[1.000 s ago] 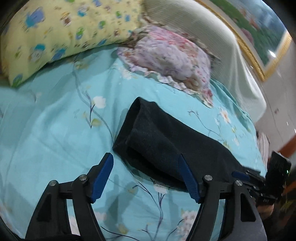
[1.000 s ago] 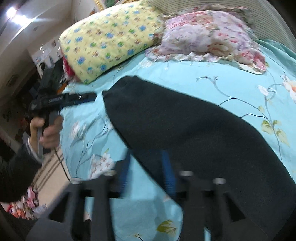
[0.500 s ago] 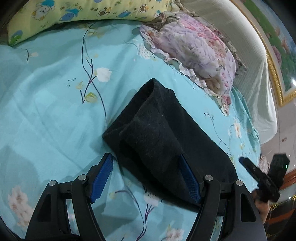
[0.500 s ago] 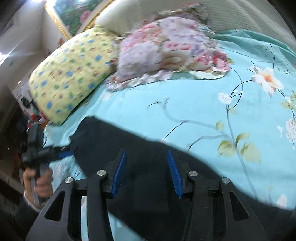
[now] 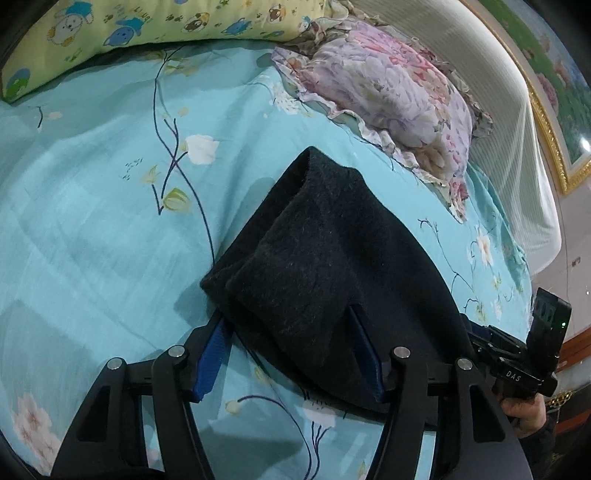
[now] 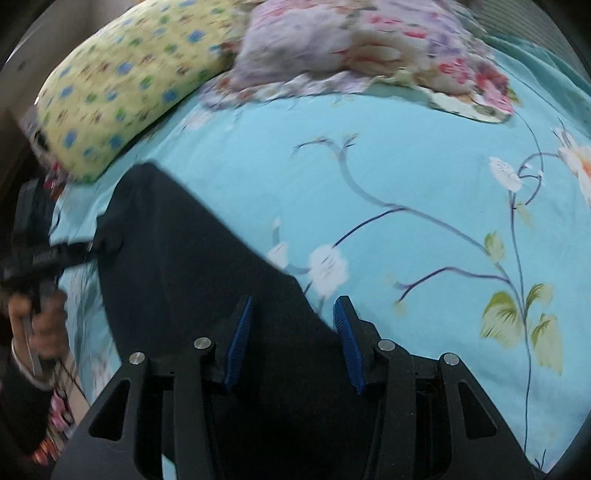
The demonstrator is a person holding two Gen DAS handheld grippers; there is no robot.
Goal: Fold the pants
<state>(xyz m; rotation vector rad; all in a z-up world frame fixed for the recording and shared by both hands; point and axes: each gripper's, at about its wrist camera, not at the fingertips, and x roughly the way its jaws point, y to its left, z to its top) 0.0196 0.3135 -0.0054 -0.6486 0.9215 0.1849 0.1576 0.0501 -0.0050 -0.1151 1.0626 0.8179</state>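
Left gripper (image 5: 288, 343) dropped onto pants (image 5: 325, 266) end, jaws just closing, leg cuff between pads – not yet pinched. Right gripper (image 6: 291, 332) slid over far end, jaws apart, nothing clamped. Pants lay doubled lengthwise below pink pillow (image 5: 388, 88) on sheet (image 5: 92, 221) – cross-fold remained.

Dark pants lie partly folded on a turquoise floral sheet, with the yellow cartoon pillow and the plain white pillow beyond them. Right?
Not quite. The second pillow is pink floral with a ruffled edge, not plain white, as the left wrist view shows. The dark pants, turquoise floral sheet and yellow cartoon pillow are right.
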